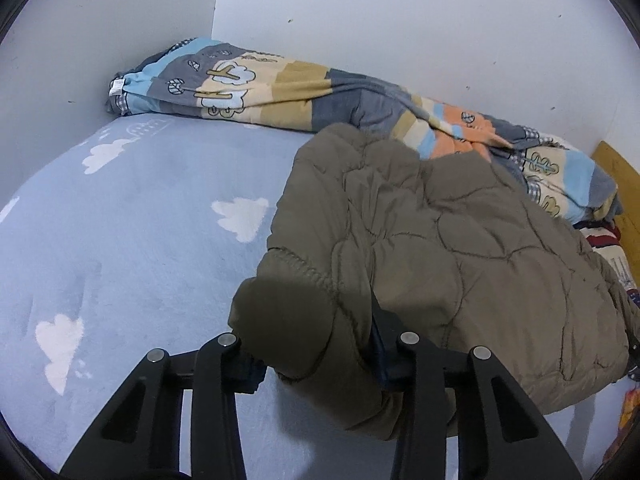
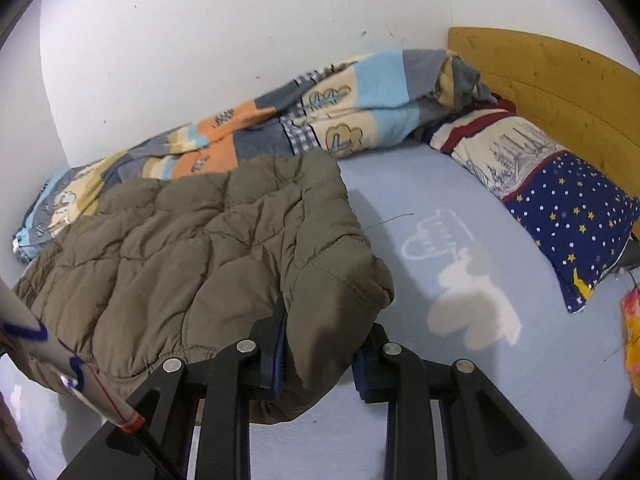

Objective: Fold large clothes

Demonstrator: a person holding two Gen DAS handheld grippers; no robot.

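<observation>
Bedsheet (image 1: 132,240), cloud-printed, under white walls (image 1: 400,20); both grippers' jaws clamped on olive quilted jacket (image 2: 180,248).

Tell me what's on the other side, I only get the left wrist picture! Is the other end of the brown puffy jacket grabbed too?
Observer: Yes. The right gripper is shut on the quilted olive jacket, at an elastic-edged corner.
Operator: Is there a pillow? I just see a striped bit.
Observer: There is a pillow with a dark blue part covered in stars, lying against a wooden headboard.
Operator: Anything funny on the bed sheet over there?
Observer: A drawn cloud outline shows on the light blue sheet, beside the jacket's edge.
</observation>
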